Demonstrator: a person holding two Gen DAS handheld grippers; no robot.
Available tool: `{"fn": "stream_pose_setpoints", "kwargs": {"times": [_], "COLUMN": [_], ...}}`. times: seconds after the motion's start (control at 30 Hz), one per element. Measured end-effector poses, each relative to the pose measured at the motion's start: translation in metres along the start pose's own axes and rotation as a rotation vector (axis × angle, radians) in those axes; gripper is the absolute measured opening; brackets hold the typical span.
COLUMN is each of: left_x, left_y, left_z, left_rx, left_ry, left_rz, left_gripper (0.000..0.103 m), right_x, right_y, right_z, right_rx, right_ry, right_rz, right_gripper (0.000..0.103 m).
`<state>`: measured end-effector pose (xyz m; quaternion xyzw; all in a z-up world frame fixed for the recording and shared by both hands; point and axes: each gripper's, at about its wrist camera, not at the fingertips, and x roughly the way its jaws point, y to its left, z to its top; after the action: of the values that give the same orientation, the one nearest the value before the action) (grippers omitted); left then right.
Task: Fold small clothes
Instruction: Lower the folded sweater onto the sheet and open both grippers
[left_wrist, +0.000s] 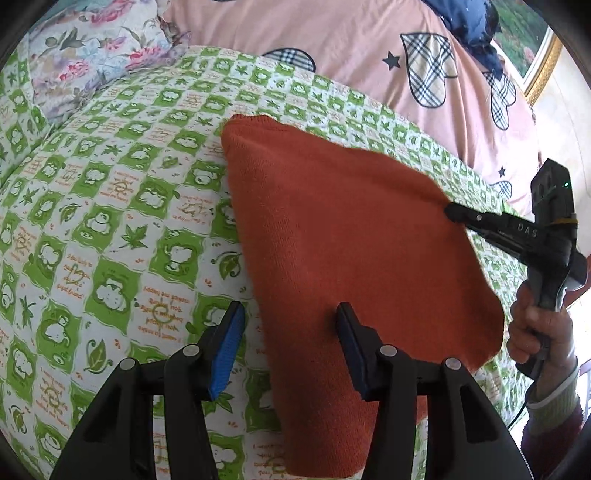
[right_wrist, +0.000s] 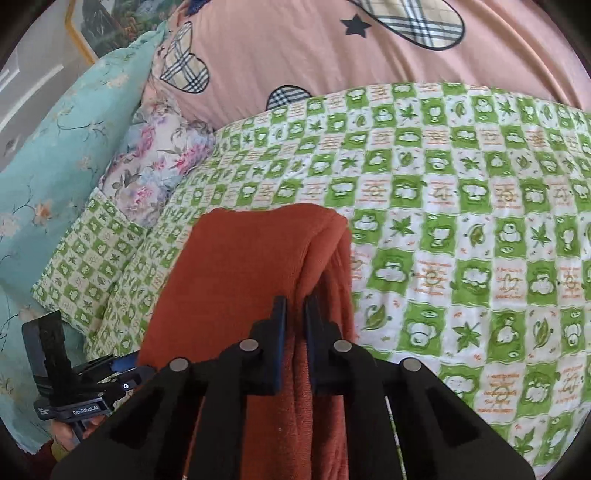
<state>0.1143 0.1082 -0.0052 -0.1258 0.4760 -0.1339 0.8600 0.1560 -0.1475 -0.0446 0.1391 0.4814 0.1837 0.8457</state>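
Note:
A rust-orange knit garment (left_wrist: 343, 236) lies partly folded on the green-and-white patterned bedspread (left_wrist: 110, 206). My left gripper (left_wrist: 291, 325) is open over the garment's near left edge, one finger above the cloth and the other above the bedspread. My right gripper (right_wrist: 295, 314) is shut on a fold of the garment (right_wrist: 255, 258) and holds that edge up. In the left wrist view the right gripper (left_wrist: 452, 213) pinches the garment's right edge. The left gripper's body (right_wrist: 92, 391) shows at the lower left of the right wrist view.
A pink quilt with plaid hearts (left_wrist: 332, 40) is heaped behind the bedspread. A floral pillow (left_wrist: 96, 48) and a teal pillow (right_wrist: 62, 155) lie at the left. A gold-framed picture (left_wrist: 535, 55) hangs on the wall.

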Motion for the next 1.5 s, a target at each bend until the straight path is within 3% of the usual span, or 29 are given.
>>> {"fn": "stream_pose_setpoints", "kwargs": {"times": [0.13, 0.27, 0.37, 0.43, 0.5, 0.57, 0.67, 0.73, 0.77, 0.87, 0.97, 1.3, 1.43, 1.5], "left_x": [0.011, 0.022, 0.027, 0.018, 0.0, -0.023, -0.048, -0.051, -0.048, -0.023, 0.005, -0.009, -0.011, -0.01], "left_y": [-0.005, -0.012, -0.009, -0.008, -0.008, -0.011, -0.021, -0.031, -0.034, -0.04, -0.034, -0.021, -0.023, -0.022], "left_z": [0.0, -0.001, -0.002, -0.003, -0.004, -0.006, -0.012, -0.018, -0.022, -0.038, -0.056, -0.07, -0.074, -0.074], "left_rx": [-0.015, 0.006, -0.013, -0.014, 0.0, 0.022, 0.052, 0.076, 0.085, 0.119, 0.135, 0.095, 0.098, 0.094], "left_ry": [0.034, 0.049, 0.067, 0.055, 0.013, -0.04, -0.092, -0.087, -0.073, 0.018, 0.101, 0.071, 0.059, 0.065], "left_rz": [-0.022, 0.006, 0.021, 0.023, 0.029, -0.019, -0.169, -0.274, -0.283, -0.256, -0.172, -0.18, -0.152, -0.145], "left_gripper": [0.045, 0.048, 0.05, 0.05, 0.046, 0.046, 0.046, 0.046, 0.046, 0.045, 0.027, 0.027, 0.027, 0.027], "right_x": [0.034, 0.038, 0.021, 0.0, -0.026, -0.04, -0.043, -0.035, -0.029, -0.017, -0.016, -0.047, -0.035, -0.039], "right_y": [-0.026, -0.032, -0.025, -0.018, -0.007, 0.006, 0.025, 0.022, 0.016, -0.005, -0.012, 0.009, -0.009, -0.016], "right_z": [-0.012, -0.013, -0.013, -0.014, -0.022, -0.031, -0.056, -0.076, -0.086, -0.101, -0.102, -0.117, -0.139, -0.143], "right_rx": [0.047, 0.078, 0.076, 0.062, 0.046, 0.02, -0.016, -0.009, 0.002, 0.052, 0.067, 0.018, 0.048, 0.085], "right_ry": [0.059, 0.046, 0.024, -0.013, -0.053, -0.061, -0.022, 0.015, 0.032, 0.063, 0.052, 0.003, 0.054, 0.018], "right_rz": [-0.069, -0.081, -0.096, -0.111, -0.055, 0.0, 0.06, 0.027, -0.014, -0.042, -0.032, -0.047, -0.103, -0.071], "right_gripper": [0.011, 0.011, 0.019, 0.019, 0.019, 0.019, 0.019, 0.019, 0.019, 0.016, 0.012, 0.016, 0.015, 0.015]}}
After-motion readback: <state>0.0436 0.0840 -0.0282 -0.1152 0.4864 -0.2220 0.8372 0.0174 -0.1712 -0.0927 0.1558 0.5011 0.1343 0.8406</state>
